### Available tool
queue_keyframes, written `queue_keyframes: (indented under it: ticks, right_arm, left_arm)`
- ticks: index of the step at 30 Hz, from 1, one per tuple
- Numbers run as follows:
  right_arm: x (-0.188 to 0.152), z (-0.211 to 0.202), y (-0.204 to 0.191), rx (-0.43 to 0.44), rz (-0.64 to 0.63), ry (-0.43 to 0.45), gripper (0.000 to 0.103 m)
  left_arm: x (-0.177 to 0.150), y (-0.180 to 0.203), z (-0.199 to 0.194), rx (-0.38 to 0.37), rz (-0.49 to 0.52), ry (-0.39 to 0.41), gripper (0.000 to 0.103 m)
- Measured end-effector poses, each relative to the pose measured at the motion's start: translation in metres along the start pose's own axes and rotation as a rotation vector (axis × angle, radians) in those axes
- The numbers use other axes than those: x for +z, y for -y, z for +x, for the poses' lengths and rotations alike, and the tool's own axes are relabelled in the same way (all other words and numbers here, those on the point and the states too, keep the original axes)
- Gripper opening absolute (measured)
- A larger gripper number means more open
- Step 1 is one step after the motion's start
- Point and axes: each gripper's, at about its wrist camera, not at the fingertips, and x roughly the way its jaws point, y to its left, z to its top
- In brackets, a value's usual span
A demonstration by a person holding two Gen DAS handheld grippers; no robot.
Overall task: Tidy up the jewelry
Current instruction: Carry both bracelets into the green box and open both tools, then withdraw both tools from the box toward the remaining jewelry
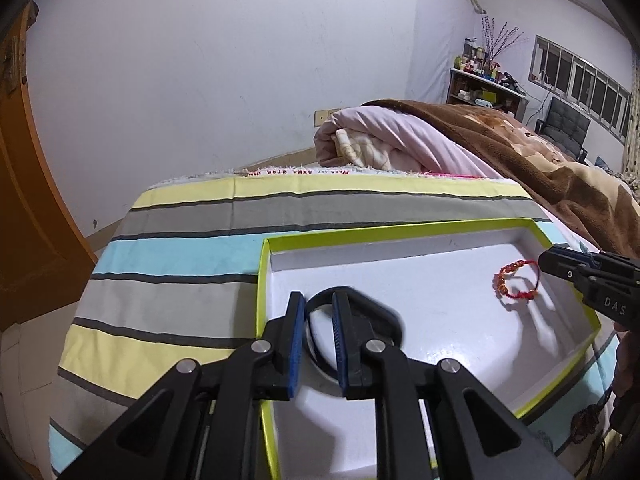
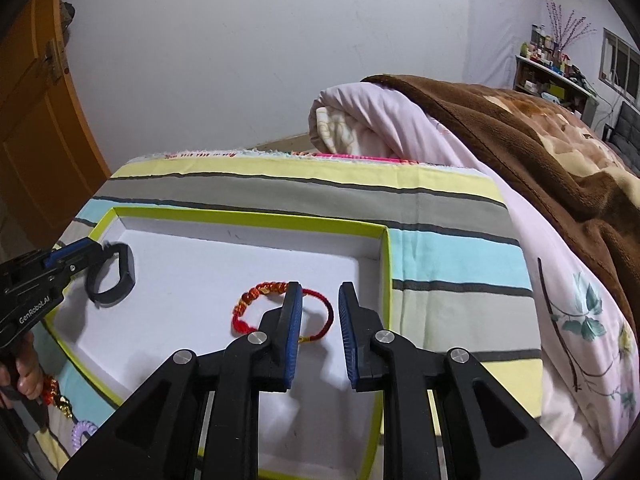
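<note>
Two handheld grippers reach over a shallow white tray with a lime-green rim, set on a striped bedsheet.

The left gripper has its blue pads parted a little. A black band bracelet sits in the tray with one side of its loop passing between those pads. The pads look slack around it rather than pressing, so it reads as let go.

The right gripper is released, with a clear gap between its pads and nothing in them. A red cord bracelet with orange and gold beads lies flat on the tray floor, just ahead of and partly behind this gripper's left finger.

Judging from this, two pieces are already placed in the tray. More remains outside it: a red-and-gold beaded piece and a lilac spiral band lie on the sheet beside the tray's near left edge, behind the left gripper, near the person's hand.
</note>
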Motion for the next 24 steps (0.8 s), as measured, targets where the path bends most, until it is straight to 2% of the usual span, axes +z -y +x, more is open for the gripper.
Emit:
queue_keyframes:
  ticks: [4, 10, 15, 24]
  right_arm:
    - [-0.003, -0.022, -0.001, 0.011, 0.006, 0.043, 0.019]
    - [-0.023, -0.068, -0.010, 0.038, -0.002, 0.100, 0.019]
    - [-0.060, -0.116, -0.019, 0.071, -0.005, 0.144, 0.019]
    - [-0.121, -0.175, -0.032, 0.107, 0.001, 0.170, 0.020]
  left_arm:
    - [0.002, -0.003, -0.022, -0.015, -0.012, 0.039, 0.023]
    - [-0.011, 0.004, -0.072, -0.029, -0.007, 0.103, 0.023]
    - [-0.037, 0.013, -0.112, -0.046, 0.002, 0.122, 0.023]
    - [-0.087, 0.031, -0.178, -0.090, 0.027, 0.170, 0.023]
